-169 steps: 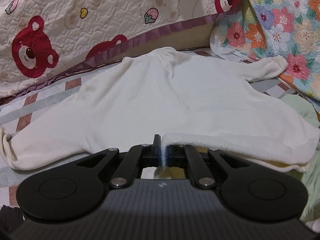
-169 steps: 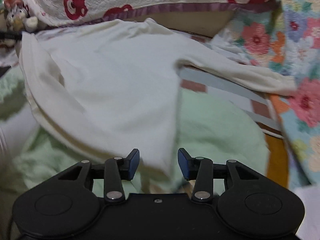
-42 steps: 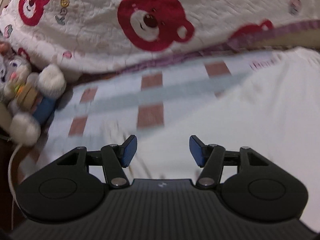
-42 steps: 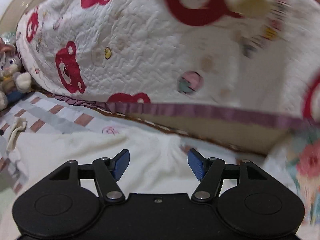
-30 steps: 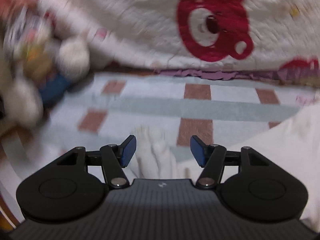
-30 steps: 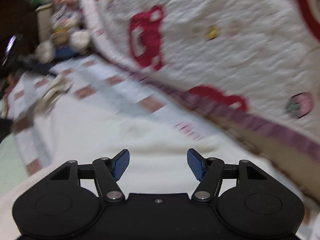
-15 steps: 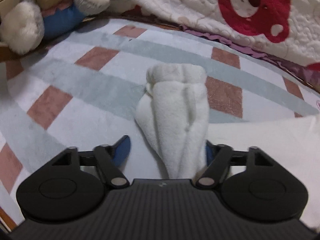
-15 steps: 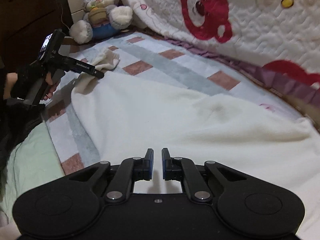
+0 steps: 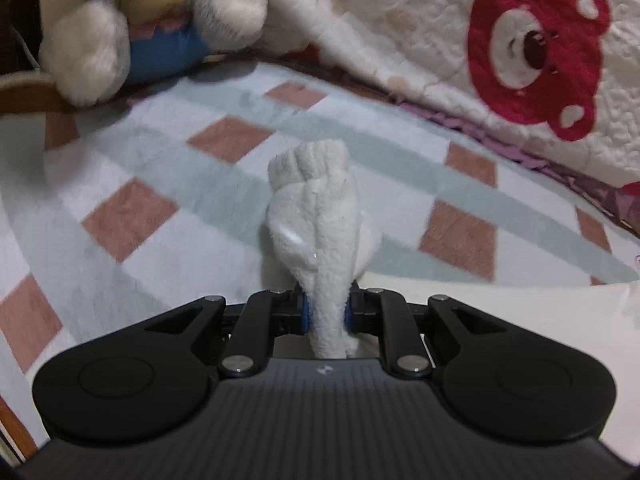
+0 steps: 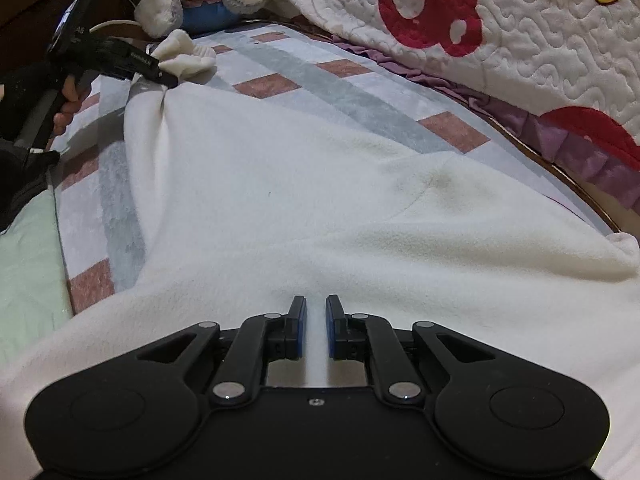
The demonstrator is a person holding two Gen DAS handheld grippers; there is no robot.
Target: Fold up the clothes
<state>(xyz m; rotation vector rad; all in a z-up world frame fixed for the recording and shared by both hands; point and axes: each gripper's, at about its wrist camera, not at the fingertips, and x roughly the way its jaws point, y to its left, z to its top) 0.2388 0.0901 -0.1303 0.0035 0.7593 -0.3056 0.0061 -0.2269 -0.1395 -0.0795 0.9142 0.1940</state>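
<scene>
A cream fleece garment [image 10: 280,184] lies spread over the checked bed sheet [image 10: 344,92]. In the left wrist view its bunched sleeve cuff [image 9: 316,208] sticks out forward from my left gripper [image 9: 326,314], which is shut on it. The right wrist view shows the same left gripper [image 10: 160,74] at the far left, held by a hand [image 10: 66,108], with the sleeve cuff [image 10: 184,54] beyond its tip. My right gripper [image 10: 316,332] rests on the garment's body, jaws nearly together with a narrow ridge of cream fabric pinched between them.
A plush toy [image 9: 132,28] sits at the sheet's far left corner. The bear-print quilt [image 9: 520,40] is heaped along the back. A pale green cloth [image 10: 28,264] lies at the near left edge of the bed.
My left gripper's jaws have shut on the sleeve cuff, which stood open around it half a second ago. The right gripper stays shut on the garment's body.
</scene>
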